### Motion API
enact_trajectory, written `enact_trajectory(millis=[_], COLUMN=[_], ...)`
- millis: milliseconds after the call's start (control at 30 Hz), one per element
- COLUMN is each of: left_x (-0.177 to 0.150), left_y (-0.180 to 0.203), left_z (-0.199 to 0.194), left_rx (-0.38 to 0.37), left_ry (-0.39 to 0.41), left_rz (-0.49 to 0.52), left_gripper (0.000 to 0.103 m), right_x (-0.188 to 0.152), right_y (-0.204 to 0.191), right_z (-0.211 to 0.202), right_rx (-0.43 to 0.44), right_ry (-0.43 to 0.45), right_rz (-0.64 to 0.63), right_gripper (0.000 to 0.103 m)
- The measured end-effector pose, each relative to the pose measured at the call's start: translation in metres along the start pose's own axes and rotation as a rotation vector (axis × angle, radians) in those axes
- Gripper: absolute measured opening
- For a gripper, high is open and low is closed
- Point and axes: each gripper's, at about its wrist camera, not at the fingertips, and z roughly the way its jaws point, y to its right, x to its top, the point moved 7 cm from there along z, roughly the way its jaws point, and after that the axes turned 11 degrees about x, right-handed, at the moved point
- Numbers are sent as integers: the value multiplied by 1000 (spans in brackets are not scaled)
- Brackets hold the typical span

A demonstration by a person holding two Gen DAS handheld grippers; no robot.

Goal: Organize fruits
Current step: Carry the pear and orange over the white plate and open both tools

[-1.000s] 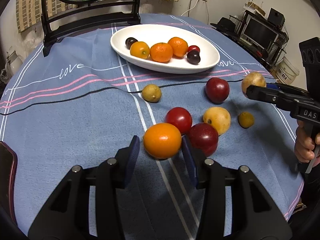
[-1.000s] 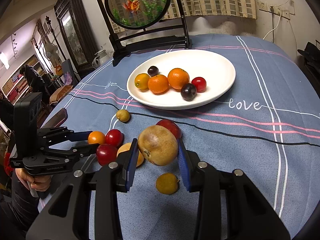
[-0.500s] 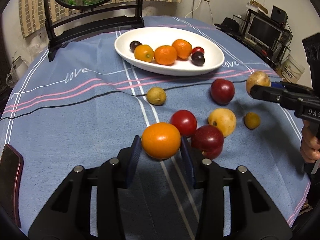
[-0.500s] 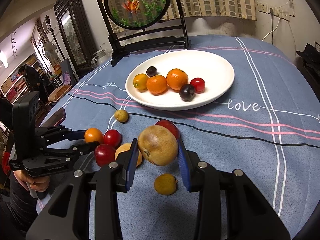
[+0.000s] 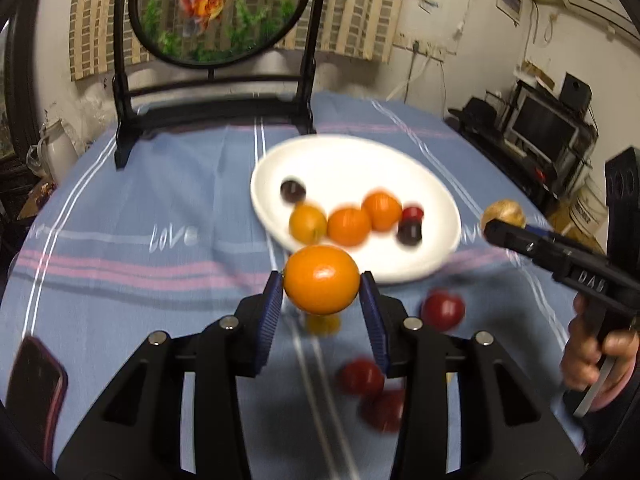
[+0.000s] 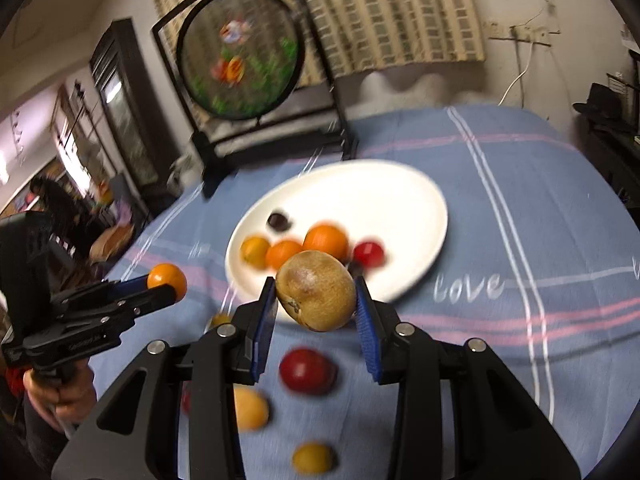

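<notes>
My left gripper [image 5: 321,280] is shut on an orange [image 5: 321,279] and holds it in the air, short of the white plate [image 5: 424,184]. My right gripper [image 6: 316,298] is shut on a brown kiwi-like fruit [image 6: 316,296], also lifted before the plate [image 6: 420,200]. The plate holds several small fruits: oranges, dark plums and a red one. Each gripper shows in the other's view, the right gripper [image 5: 496,224] with its brown fruit and the left gripper [image 6: 166,284] with its orange. Loose fruits lie on the cloth below: red ones [image 5: 443,310] [image 6: 306,372] and yellow ones [image 6: 312,458].
A round fish-picture screen on a black stand [image 5: 216,12] stands at the table's far edge behind the plate. A dark phone [image 5: 34,392] lies at the left edge. A TV and shelves [image 5: 548,128] stand beyond the table on the right.
Both grippers have risen and moved forward toward the plate, carrying the orange and the brown fruit. The loose fruits now lie below and behind the fingertips.
</notes>
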Motion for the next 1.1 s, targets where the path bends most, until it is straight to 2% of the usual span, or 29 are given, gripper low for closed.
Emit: enact_trajectory(millis=[100, 300, 533, 733, 833, 900, 1033, 1100], left_x=[25, 67, 75, 74, 75, 75, 72, 69], left_y=[8, 24, 32, 36, 36, 36, 30, 26], left_z=[16, 67, 111, 121, 110, 95, 57, 38], left_rx=[34, 88, 119, 138, 164, 177, 189, 188], left_ry=[6, -31, -84, -95, -57, -26, 25, 55], left_rz=[11, 41, 70, 87, 87, 94, 83, 70], left_gripper=[40, 40, 40, 42, 64, 69, 88, 92], right_x=[16, 26, 33, 34, 34, 35, 38, 37], right_y=[14, 42, 53, 57, 54, 51, 39, 29], right_z=[17, 54, 73, 85, 85, 81, 68, 58], right_rx=[-53, -145, -180, -167, -162, -163, -155, -145], right_ry=[12, -34, -71, -101, -120, -120, -106, -95], right_rz=[0, -18, -65, -78, -82, -87, -101, -113], right_gripper=[38, 38, 38, 39, 47, 47, 47, 47])
